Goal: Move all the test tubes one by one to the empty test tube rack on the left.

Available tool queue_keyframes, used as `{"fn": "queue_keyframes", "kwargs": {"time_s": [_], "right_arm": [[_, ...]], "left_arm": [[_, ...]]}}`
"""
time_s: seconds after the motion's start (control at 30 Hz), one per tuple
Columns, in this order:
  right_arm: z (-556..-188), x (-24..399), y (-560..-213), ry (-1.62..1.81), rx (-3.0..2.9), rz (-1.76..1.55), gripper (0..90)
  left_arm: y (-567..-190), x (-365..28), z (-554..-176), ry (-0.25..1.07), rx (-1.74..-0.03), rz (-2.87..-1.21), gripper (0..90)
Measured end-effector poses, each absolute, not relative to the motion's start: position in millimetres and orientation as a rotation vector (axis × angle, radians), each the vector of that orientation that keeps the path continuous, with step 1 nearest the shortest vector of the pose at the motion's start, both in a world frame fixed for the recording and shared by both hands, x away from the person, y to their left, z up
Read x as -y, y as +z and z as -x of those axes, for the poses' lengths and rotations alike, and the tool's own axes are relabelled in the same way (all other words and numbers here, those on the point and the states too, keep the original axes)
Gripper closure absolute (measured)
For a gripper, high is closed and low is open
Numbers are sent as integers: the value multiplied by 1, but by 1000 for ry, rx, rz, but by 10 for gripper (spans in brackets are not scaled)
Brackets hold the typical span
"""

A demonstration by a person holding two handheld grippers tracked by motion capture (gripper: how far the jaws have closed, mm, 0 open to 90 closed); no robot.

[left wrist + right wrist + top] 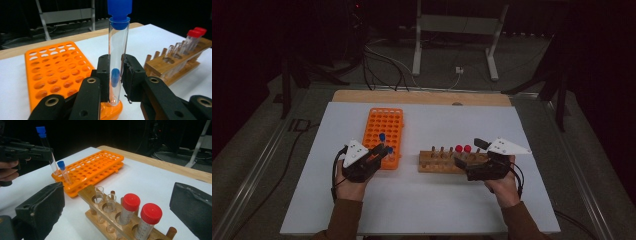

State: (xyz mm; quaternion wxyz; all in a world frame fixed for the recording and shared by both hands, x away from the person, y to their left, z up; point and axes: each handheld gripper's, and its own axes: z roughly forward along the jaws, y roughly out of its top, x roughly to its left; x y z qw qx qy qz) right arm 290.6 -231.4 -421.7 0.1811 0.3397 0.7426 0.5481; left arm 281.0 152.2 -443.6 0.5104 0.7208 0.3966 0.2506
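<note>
Judging from how things lie on the white bench (422, 200), the work looks like moving clear tubes from the wooden rack to the orange one, and it seems about midway. Largest of the pieces, the orange plastic rack of many round holes (383, 135) already carries one blue-capped clear tube (63, 172) standing near its close edge. Beside it, the low wooden peg rack (439, 162) keeps two red-capped tubes (136, 216) and two open glass tubes (105, 198), so more may be left to handle. Over the orange rack's near corner, the left hand-held gripper (116, 82) is clamped on a second blue-capped clear tube (118, 57), upright, not yet seated in a hole. By the wooden rack, the right hand-held gripper (120, 215) stands wide, holding nothing.
</note>
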Motion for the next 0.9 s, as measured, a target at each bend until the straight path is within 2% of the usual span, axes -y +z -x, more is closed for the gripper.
{"fn": "queue_keyframes", "kwargs": {"time_s": [0.37, 0.9], "right_arm": [[-290, 232, -421, 1553, -2092, -960, 0], [-290, 233, -421, 1556, -2094, -953, 0]], "left_arm": [[-461, -152, -289, 662, -983, -1737, 772], [-485, -151, -300, 633, -1046, -1806, 772]]}}
